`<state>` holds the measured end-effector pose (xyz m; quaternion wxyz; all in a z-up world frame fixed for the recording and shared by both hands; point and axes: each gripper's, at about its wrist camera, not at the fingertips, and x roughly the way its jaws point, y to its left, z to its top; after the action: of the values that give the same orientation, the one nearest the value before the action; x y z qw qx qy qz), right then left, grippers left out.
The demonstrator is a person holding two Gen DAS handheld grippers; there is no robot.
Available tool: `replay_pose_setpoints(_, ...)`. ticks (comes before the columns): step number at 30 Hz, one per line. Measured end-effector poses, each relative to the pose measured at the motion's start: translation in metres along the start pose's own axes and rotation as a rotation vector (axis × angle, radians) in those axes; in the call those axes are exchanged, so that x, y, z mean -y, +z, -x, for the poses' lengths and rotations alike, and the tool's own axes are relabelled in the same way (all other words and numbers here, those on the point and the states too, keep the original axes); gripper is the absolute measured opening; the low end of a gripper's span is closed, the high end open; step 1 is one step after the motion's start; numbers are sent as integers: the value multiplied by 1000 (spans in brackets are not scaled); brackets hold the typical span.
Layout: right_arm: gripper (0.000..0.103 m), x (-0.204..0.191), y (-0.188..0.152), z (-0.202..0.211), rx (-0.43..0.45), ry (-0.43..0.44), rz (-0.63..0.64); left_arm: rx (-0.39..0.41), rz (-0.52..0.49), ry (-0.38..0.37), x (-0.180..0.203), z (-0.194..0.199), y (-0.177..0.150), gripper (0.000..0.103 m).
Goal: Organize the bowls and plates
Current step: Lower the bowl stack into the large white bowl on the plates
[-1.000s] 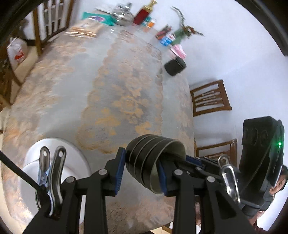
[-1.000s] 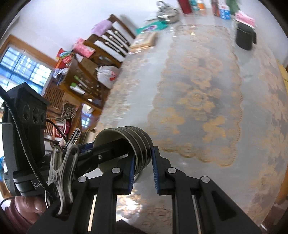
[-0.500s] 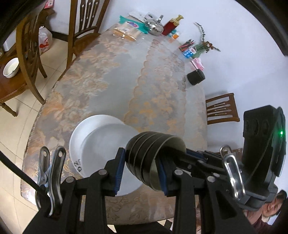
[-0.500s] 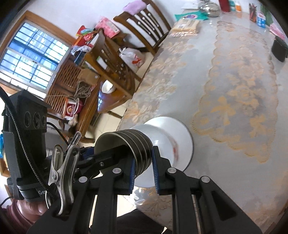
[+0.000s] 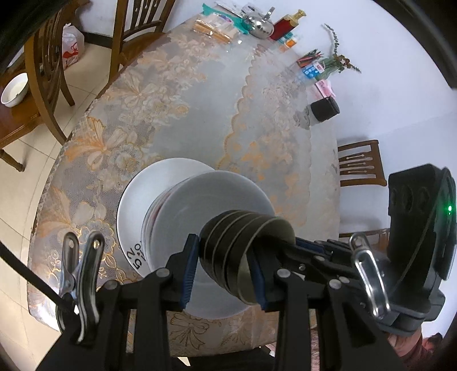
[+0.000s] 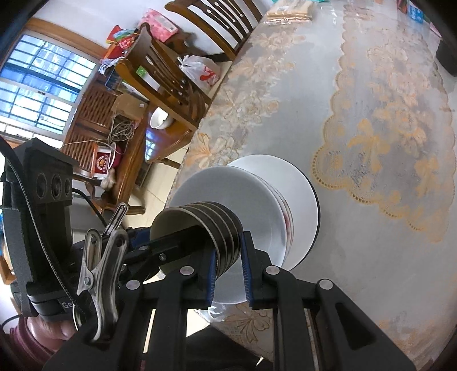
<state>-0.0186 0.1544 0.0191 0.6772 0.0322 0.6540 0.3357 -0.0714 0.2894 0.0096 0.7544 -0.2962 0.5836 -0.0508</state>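
Both grippers hold one stack of dark nested bowls (image 5: 242,254) on its side, in the air above the near table edge. My left gripper (image 5: 224,274) is shut on the stack's rims from one side. My right gripper (image 6: 228,266) is shut on the same stack (image 6: 211,228) from the other side. Right below stands a pile of white bowls (image 5: 205,205) on a white plate (image 5: 134,199) with black print; the pile shows in the right wrist view too (image 6: 242,197), on its plate (image 6: 300,182).
The table (image 5: 177,108) has a lace floral cloth. At its far end stand a kettle (image 5: 258,24), a red bottle (image 5: 285,24), packets and a black container (image 5: 324,108). Wooden chairs (image 5: 45,71) stand around. A white bowl (image 6: 160,118) sits on a side seat.
Both grippers have risen and drawn back with the dark bowl stack. The white bowl pile and plate have come into view under the stack.
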Motion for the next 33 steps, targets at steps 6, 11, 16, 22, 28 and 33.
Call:
replay_pose_setpoints(6, 18, -8, 1, 2, 4, -11, 23, -7, 22, -9, -3, 0, 0, 36)
replay_pose_setpoints(11, 17, -7, 1, 3, 8, -17, 21, -11, 9, -11, 0, -2, 1, 36)
replay_pose_setpoints(16, 17, -5, 0, 3, 7, -18, 12, -19, -4, -11, 1, -4, 2, 36)
replay_pose_setpoints(22, 17, -3, -1, 4, 7, -20, 5, -23, -7, -11, 2, -6, 2, 36)
replay_pose_setpoints(28, 17, -1, -1, 2, -1, -26, -1, -24, -21, 1, 3, -9, 2, 35)
replay_pose_setpoints(33, 16, 3, -2, -4, -12, -31, -5, -31, -29, 18, 2, -13, 1, 34)
